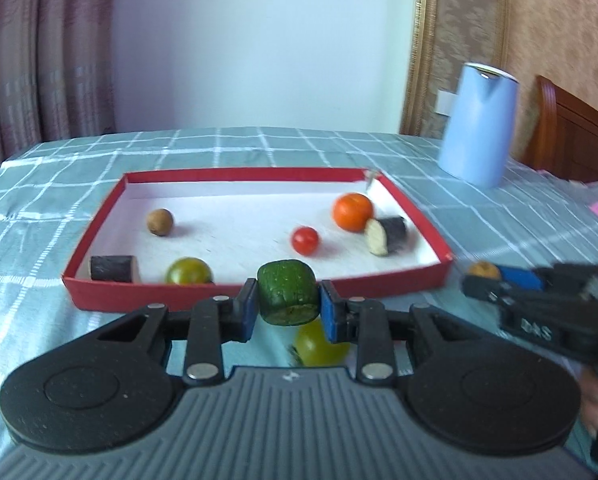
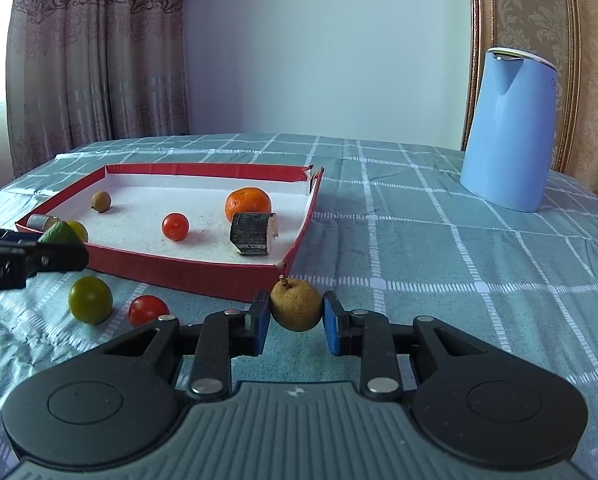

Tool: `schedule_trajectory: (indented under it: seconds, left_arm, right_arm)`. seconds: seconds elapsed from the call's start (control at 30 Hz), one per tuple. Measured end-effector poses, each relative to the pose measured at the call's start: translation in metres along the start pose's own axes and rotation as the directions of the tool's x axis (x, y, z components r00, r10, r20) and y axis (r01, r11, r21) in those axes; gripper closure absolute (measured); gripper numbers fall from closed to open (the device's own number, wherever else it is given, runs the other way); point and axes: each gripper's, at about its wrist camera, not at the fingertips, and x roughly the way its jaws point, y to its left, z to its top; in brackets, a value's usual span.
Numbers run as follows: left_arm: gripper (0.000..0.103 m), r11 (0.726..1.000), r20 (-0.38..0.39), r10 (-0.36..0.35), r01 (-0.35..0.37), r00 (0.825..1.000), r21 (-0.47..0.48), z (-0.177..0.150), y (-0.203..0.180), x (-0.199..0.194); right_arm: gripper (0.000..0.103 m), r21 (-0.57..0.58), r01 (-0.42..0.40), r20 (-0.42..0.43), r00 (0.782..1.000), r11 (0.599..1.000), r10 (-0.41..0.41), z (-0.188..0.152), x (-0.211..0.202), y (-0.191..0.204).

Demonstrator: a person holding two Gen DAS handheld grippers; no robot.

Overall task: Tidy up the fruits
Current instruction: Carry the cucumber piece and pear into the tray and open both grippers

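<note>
Red cardboard walls of the tray (image 1: 203, 298) stand just ahead of the left gripper (image 1: 287, 306), whose blue pads pinch a green cucumber chunk (image 1: 287, 297) lifted off the checked tablecloth (image 1: 39, 216). Beyond its left finger, inside the tray, lie a dark eggplant piece (image 1: 113, 268), a brown longan (image 1: 160, 222) and a green tomato (image 1: 189, 271). Past its right finger sit a red cherry tomato (image 1: 305, 240), an orange (image 1: 353, 212) and a 2nd eggplant piece (image 1: 386, 235). Under the held chunk, another green tomato (image 1: 319, 346) rests on the cloth. Right of all this, the right gripper (image 2: 297, 314) clamps a stemmed longan (image 2: 296, 304), with a loose red tomato (image 2: 149, 310) off its left finger and a blue kettle (image 2: 507, 132) far ahead to its right.
</note>
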Motion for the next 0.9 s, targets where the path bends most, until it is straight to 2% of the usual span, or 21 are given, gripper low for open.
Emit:
schedule_trajectory:
  seconds: [0.3,0.47,0.63,0.9]
  left_arm:
    - [0.074,0.994,-0.003,0.095,-0.095,0.995,-0.044,0.023,0.022,0.023]
    - [0.074,0.987,-0.028,0.146,-0.147,0.989,-0.069,0.034,0.032,0.045]
    - [0.074,0.97,-0.033,0.234,-0.236,0.972,-0.056,0.04,0.044,0.065]
    - [0.074,0.953,-0.066,0.289,-0.293,0.955,-0.076,0.049,0.064,0.091]
  right_arm:
    - [0.076,0.033,-0.002,0.032,0.999,0.999,0.001,0.006,-0.003,-0.002]
    - [0.076,0.027,-0.015,0.02,1.0,1.0,0.014,0.018,0.005,0.002]
    - [0.076,-0.001,-0.021,0.023,1.0,1.0,0.021,0.035,0.016,0.014]
    - [0.076,-0.026,-0.052,-0.016,0.999,0.998,0.051,0.059,0.048,0.036]
